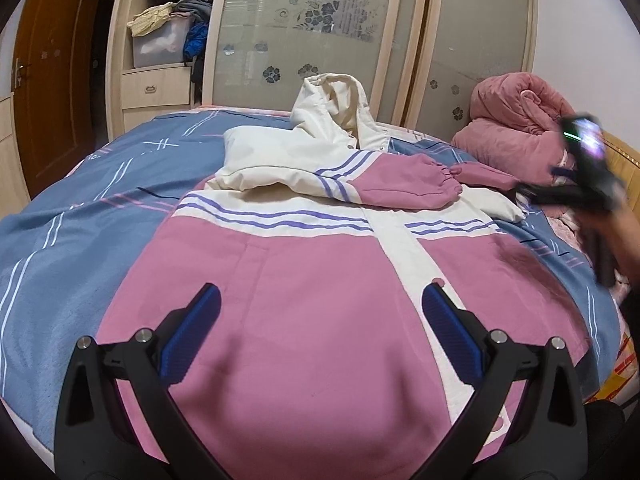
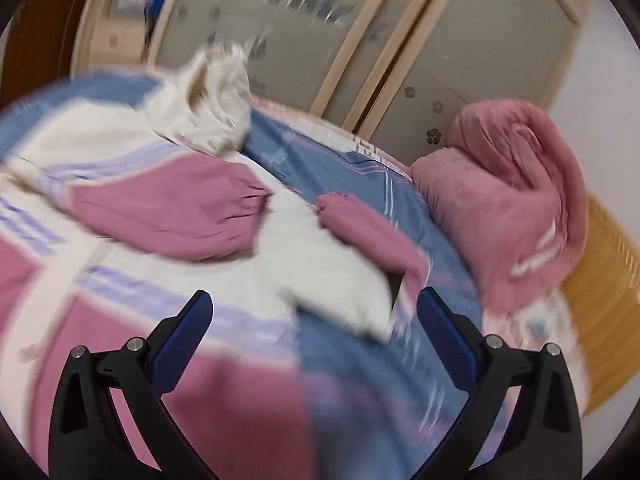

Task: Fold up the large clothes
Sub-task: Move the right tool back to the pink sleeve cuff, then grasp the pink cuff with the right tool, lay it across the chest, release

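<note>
Left tool [image 1: 320, 304] spread open above pink front of jacket [image 1: 304, 280], gripping nothing. Right tool [image 2: 314, 312] open too, empty, over jacket's right sleeve. Jacket spread flat on blue bed [image 1: 80, 216], hood far, pink quilt [image 2: 516, 200] far right.

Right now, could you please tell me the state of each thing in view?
Jacket: spread front-up on the bed, closed.
Left sleeve: folded across the chest.
Hood: standing up.
Left hand-held gripper: open, empty.
Right hand-held gripper: open, empty.
Wardrobe door: slid open.
</note>
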The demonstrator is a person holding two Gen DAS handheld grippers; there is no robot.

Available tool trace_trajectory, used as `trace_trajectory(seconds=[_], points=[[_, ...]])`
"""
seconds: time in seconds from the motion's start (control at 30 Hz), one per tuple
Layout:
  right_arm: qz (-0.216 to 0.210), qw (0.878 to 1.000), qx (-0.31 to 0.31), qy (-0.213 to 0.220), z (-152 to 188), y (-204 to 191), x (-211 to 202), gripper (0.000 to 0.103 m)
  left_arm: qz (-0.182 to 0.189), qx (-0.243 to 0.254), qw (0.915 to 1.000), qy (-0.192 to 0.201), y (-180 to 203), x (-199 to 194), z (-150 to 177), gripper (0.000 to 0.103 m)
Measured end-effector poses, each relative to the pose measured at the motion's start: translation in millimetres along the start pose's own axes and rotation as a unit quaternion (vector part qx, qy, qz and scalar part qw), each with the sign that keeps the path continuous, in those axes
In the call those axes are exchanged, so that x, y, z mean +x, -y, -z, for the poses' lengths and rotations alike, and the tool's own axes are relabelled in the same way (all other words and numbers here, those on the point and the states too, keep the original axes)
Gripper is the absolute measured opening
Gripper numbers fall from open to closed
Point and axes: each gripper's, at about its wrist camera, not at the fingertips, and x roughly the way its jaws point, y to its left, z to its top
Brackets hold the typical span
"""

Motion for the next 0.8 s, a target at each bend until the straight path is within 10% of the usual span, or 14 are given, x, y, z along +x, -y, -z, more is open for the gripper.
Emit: trace_trajectory(seconds=[0.3, 0.4, 0.47, 0.5, 0.57, 0.8], points=[[0.083, 0.982, -0.082, -0.151, -62, 4, 190, 0.099, -0.002, -0.015, 0.9997, -0.019, -7, 18, -4, 0.101], [0.108, 0.975, -0.090, -0.173, -65, 6, 225, 0.081, -0.003, -0.024, 0.9995, -0.018, -12, 19, -6, 0.101], [0.125, 0.970, -0.056, -0.200, -64, 17, 242, 0.034, -0.006, -0.023, 0.9996, -0.018, -13, 20, -7, 0.101], [0.123, 0.971, -0.030, -0.201, -64, 23, 243, 0.026, -0.007, -0.022, 0.9995, -0.019, -14, 21, -8, 0.101], [0.118, 0.977, 0.016, -0.179, -67, 34, 234, 0.011, -0.008, -0.027, 0.9994, -0.022, -18, 22, -8, 0.101], [0.043, 0.989, 0.137, -0.025, -83, 74, 137, 0.008, -0.007, -0.033, 0.9993, -0.013, -22, 15, -9, 0.101]])
